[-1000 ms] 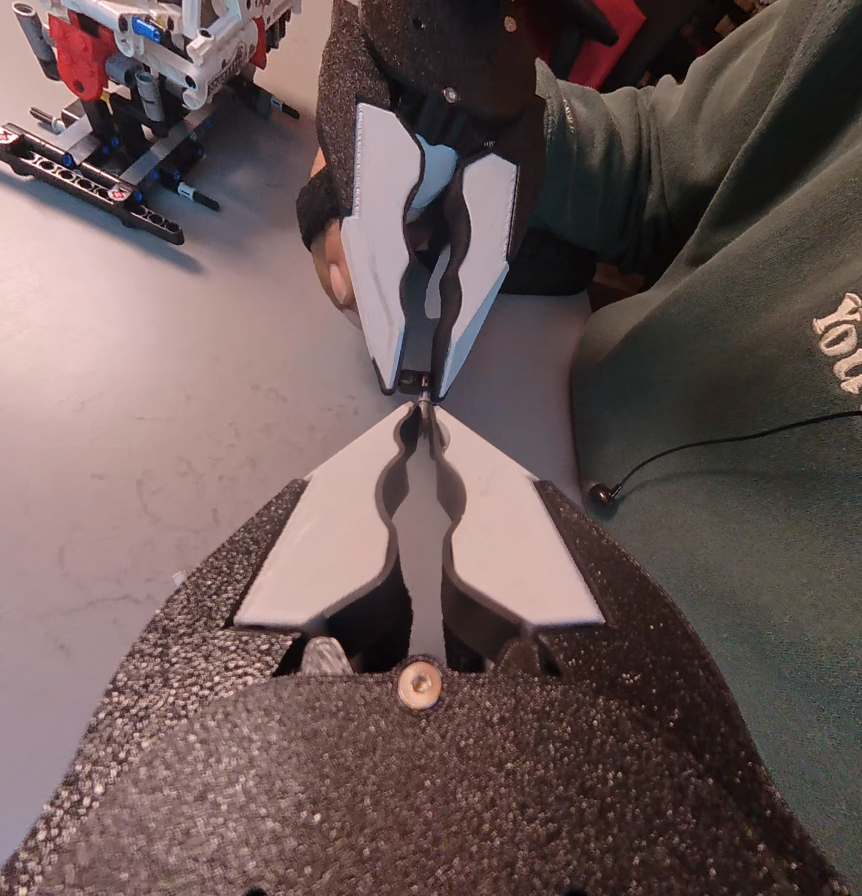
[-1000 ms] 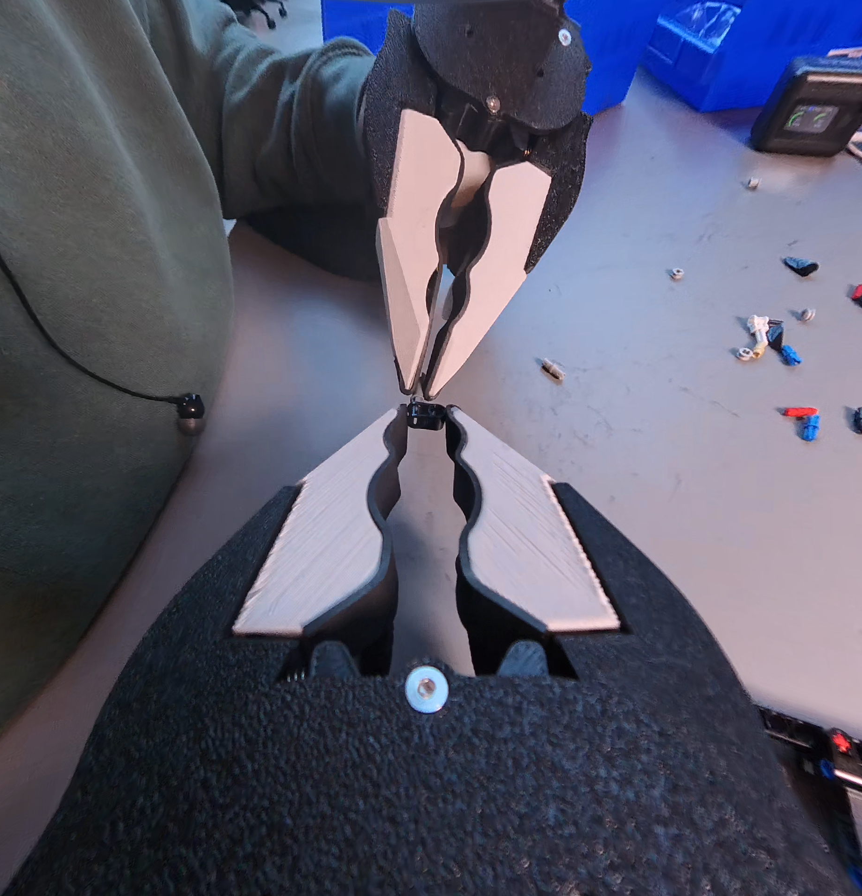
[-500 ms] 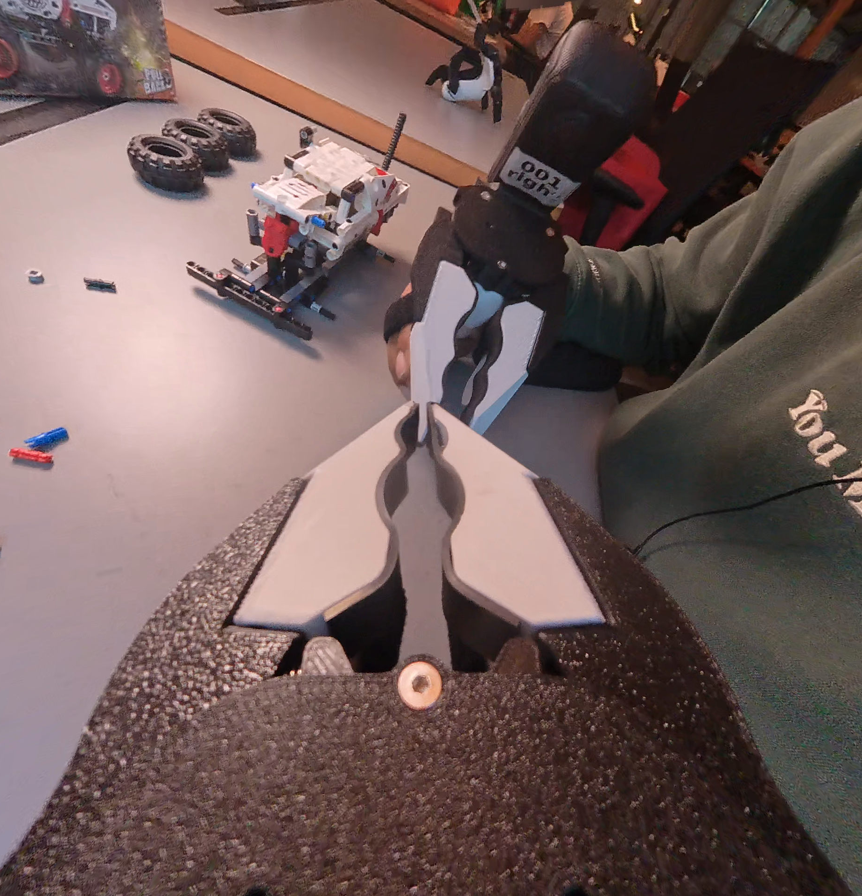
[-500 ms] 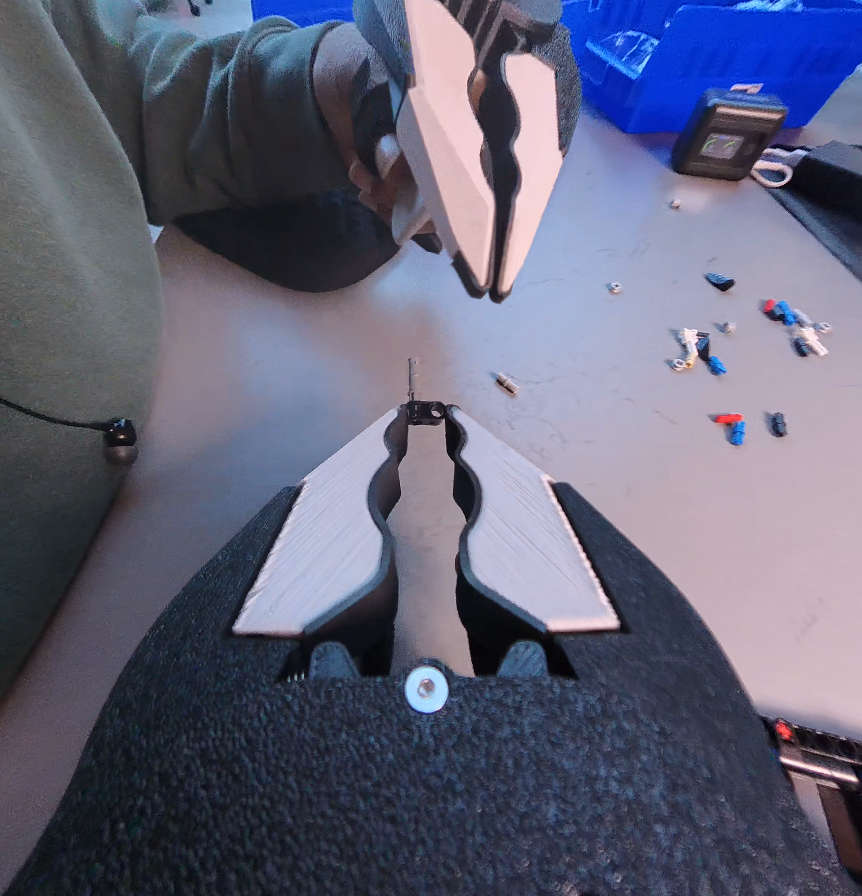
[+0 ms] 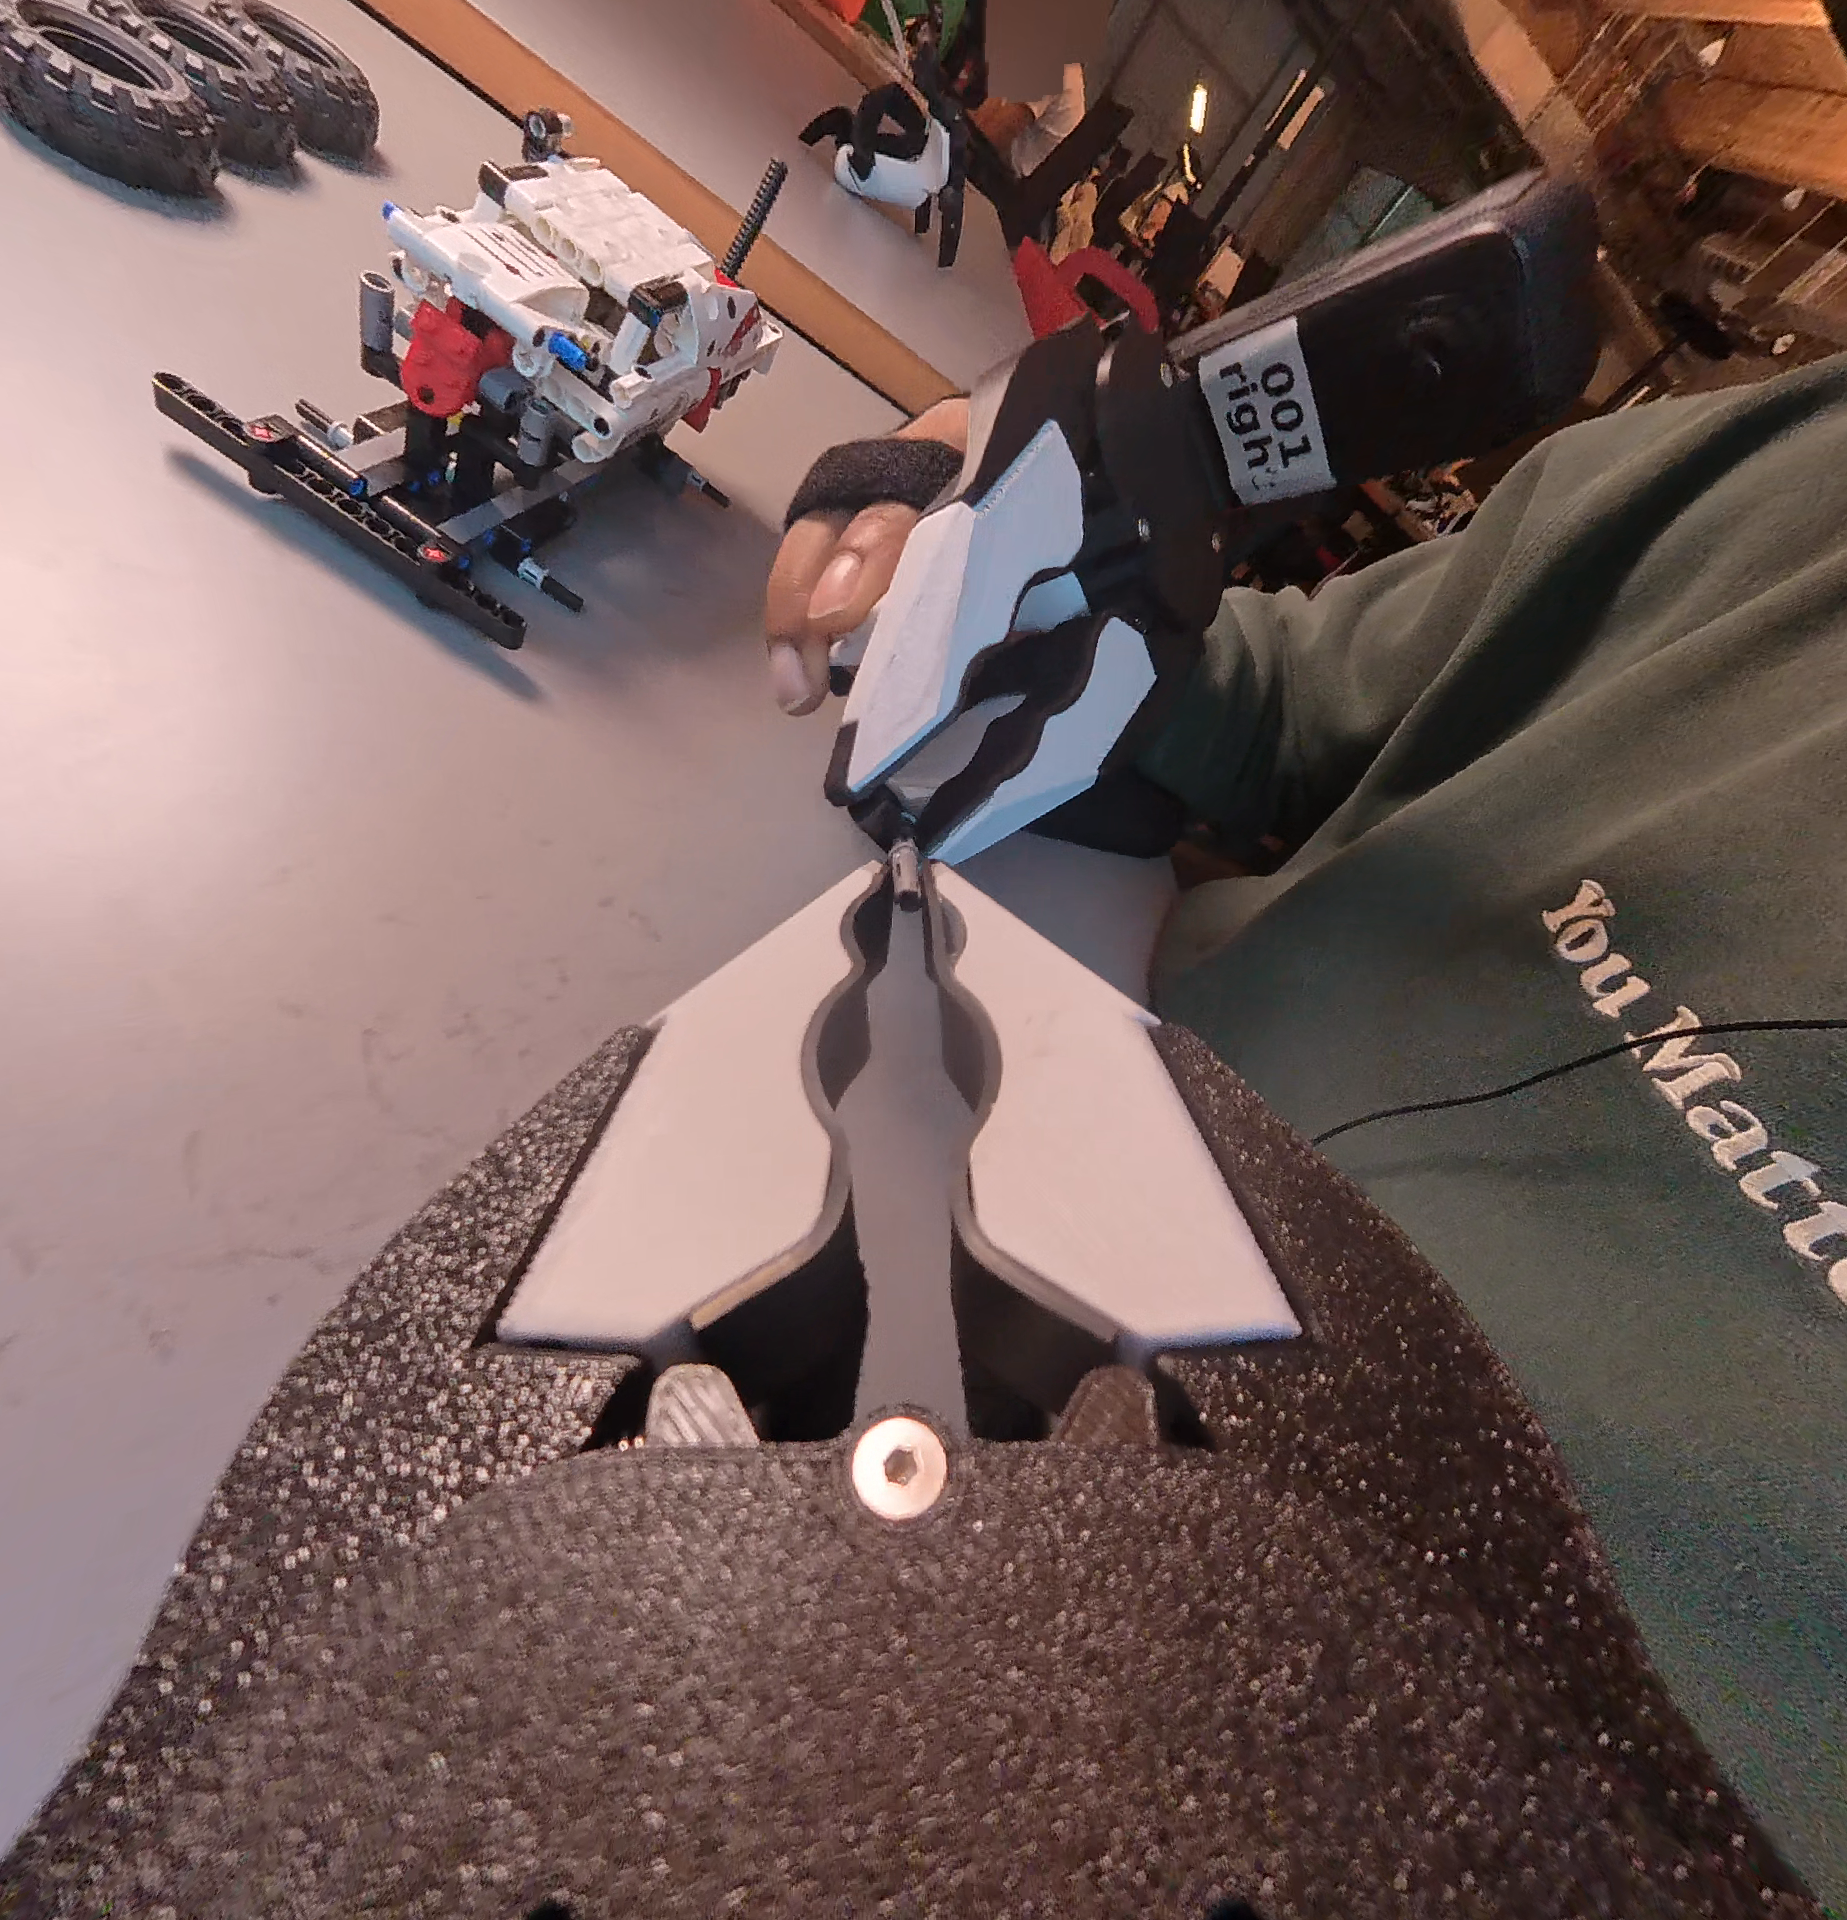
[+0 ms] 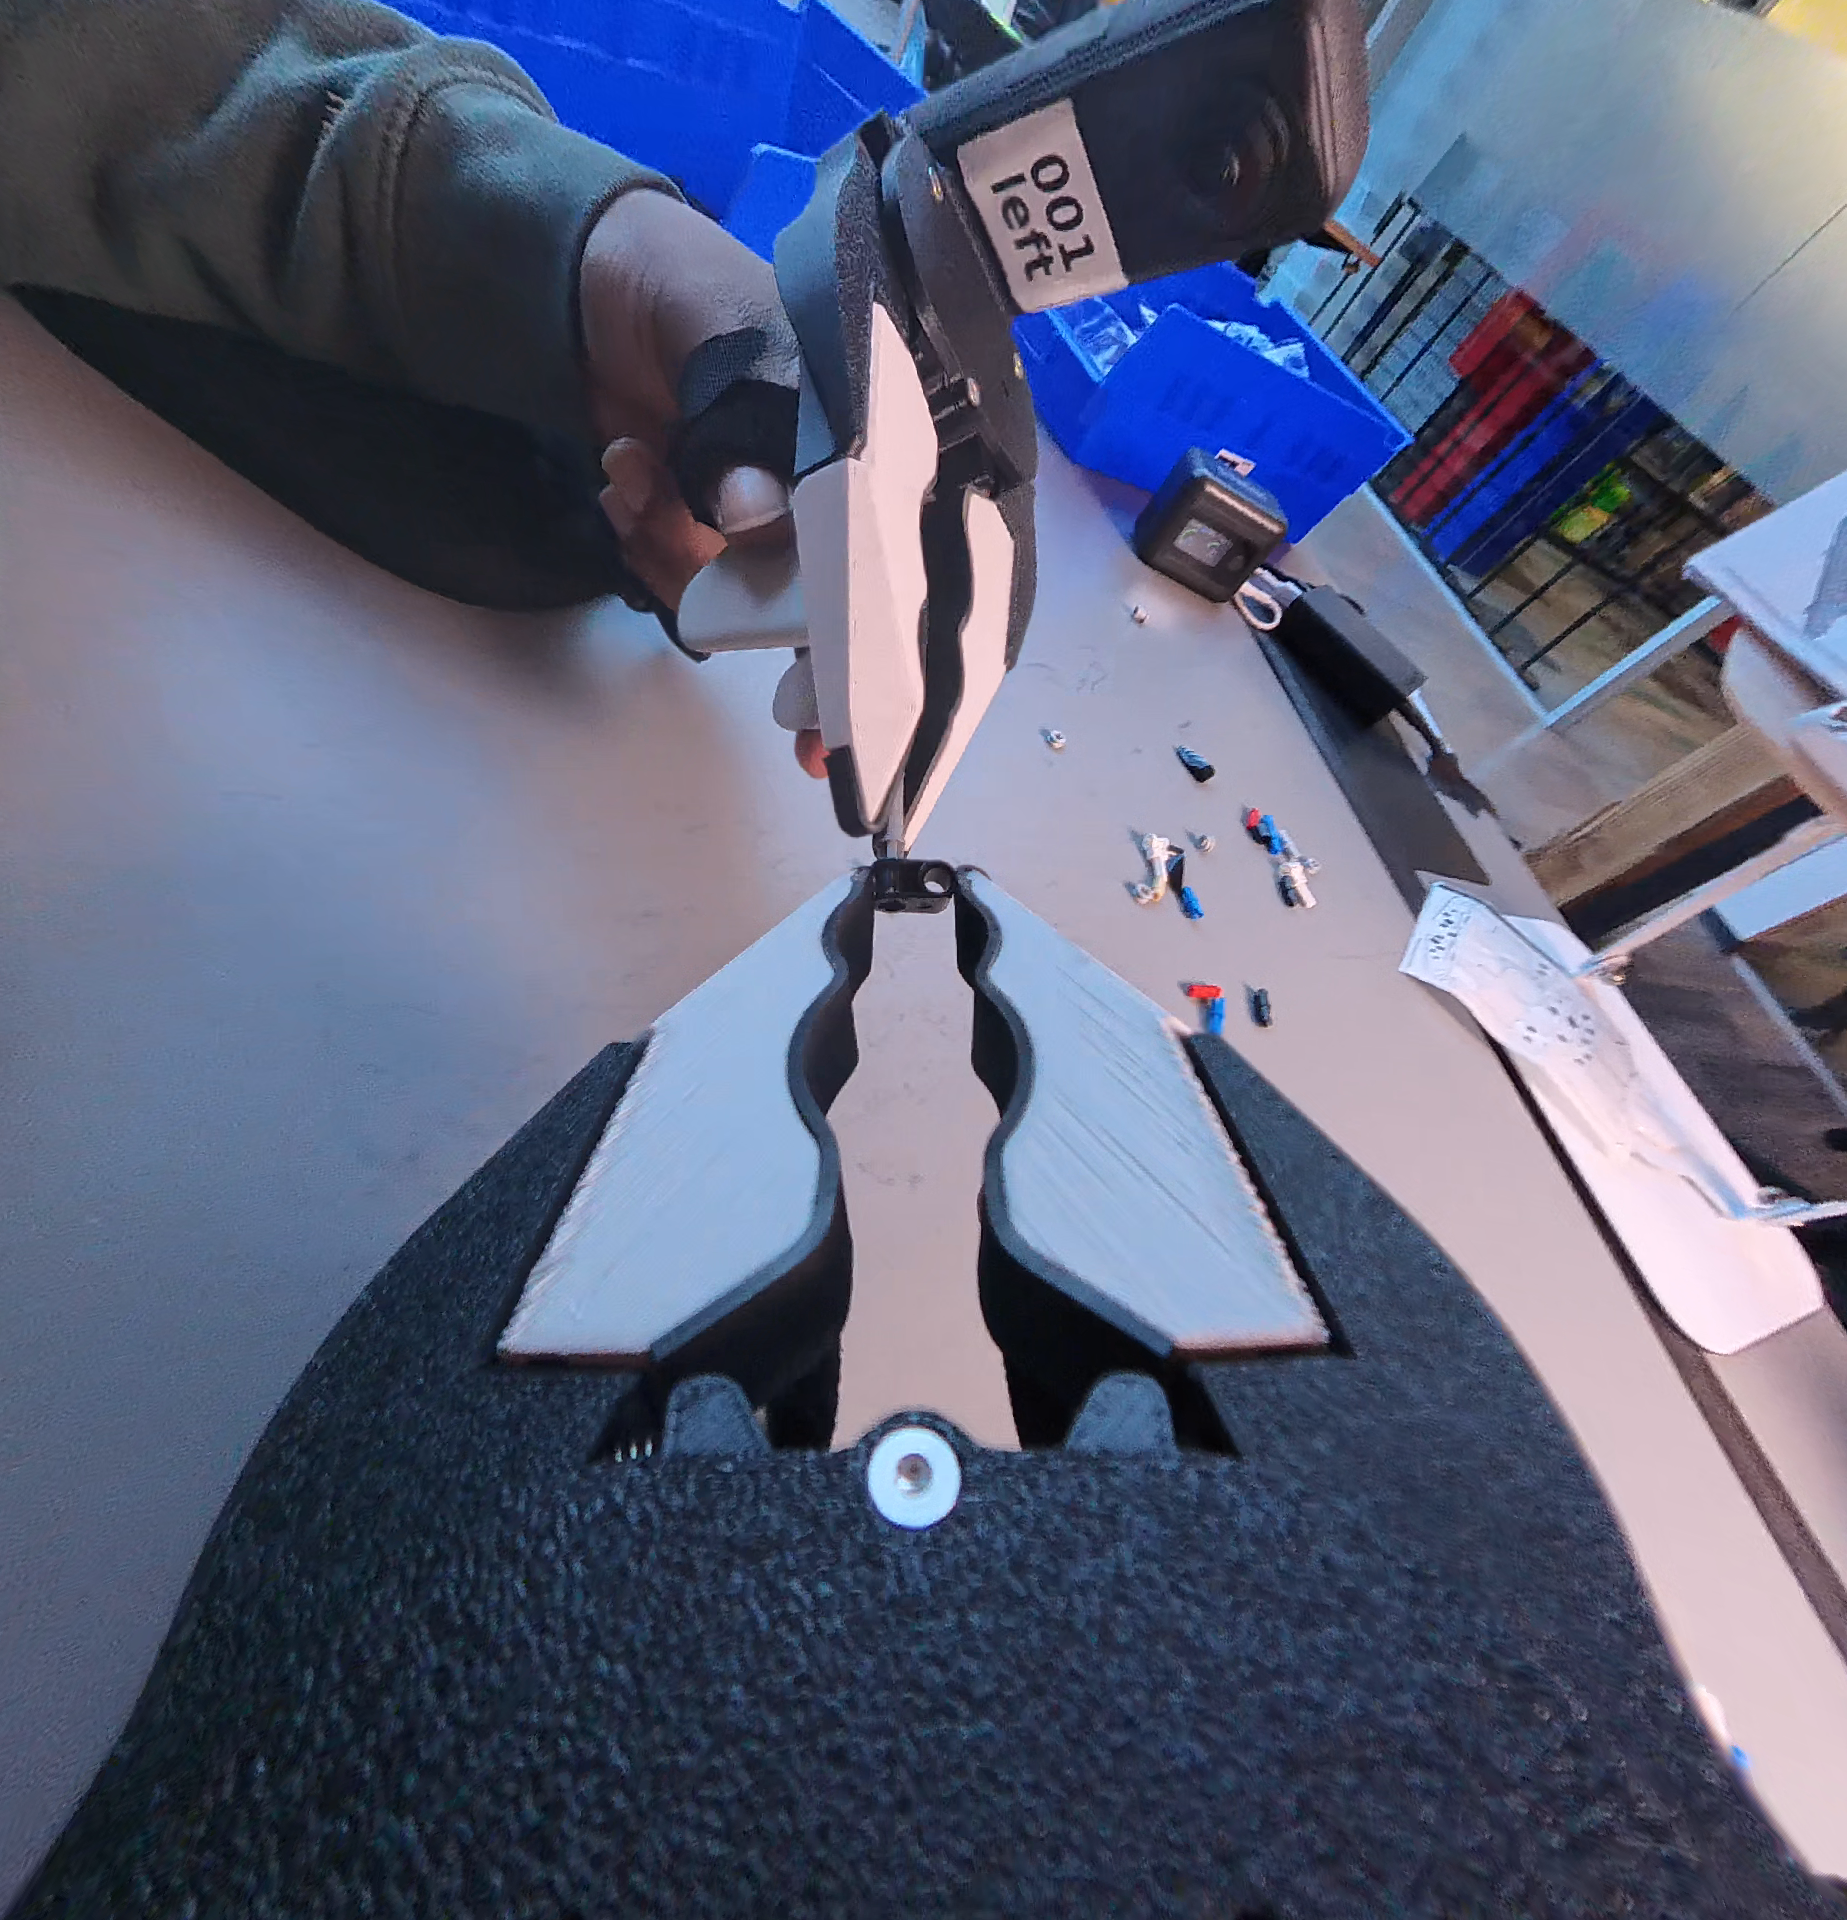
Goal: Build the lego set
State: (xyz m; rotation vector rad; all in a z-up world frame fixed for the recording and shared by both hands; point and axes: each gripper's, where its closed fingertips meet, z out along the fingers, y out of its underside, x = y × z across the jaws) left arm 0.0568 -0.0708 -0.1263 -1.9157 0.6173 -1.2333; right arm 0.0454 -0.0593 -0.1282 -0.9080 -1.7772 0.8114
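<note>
Broadly, a grey tabletop (image 5: 223, 935) beneath everything, with a green sweatshirt (image 5: 1573, 1143) filling the space to the right of the left tongs. Far ahead and to the left of the left tongs (image 5: 906, 883), a half-built white, red and black lego vehicle (image 5: 524, 332) standing on its black beam frame, and past it three black tyres (image 5: 160, 88) in a row at the far edge. Ahead and to the right of the right tongs (image 6: 911, 883), blue bins (image 6: 1210, 416), a small dark camera-like box (image 6: 1208, 525) in front of them, and nearer, a white paper sheet (image 6: 1584, 1101) at the tabletop edge. Between those and the right tongs, a scatter of small loose pieces (image 6: 1220, 873) in blue, red, black and white. Tip to tip in mid-air above the tabletop, the two tongs meeting nearly head-on. Right tongs clamped on a small black connector (image 6: 911, 885) with a round hole in its side. Left tongs pinched nearly together around a thin grey pin (image 5: 905, 862), its far end touching the connector; whether seated in a hole, impossible to tell. Behind each tongs, a hand (image 6: 680, 436) on the handle.
</note>
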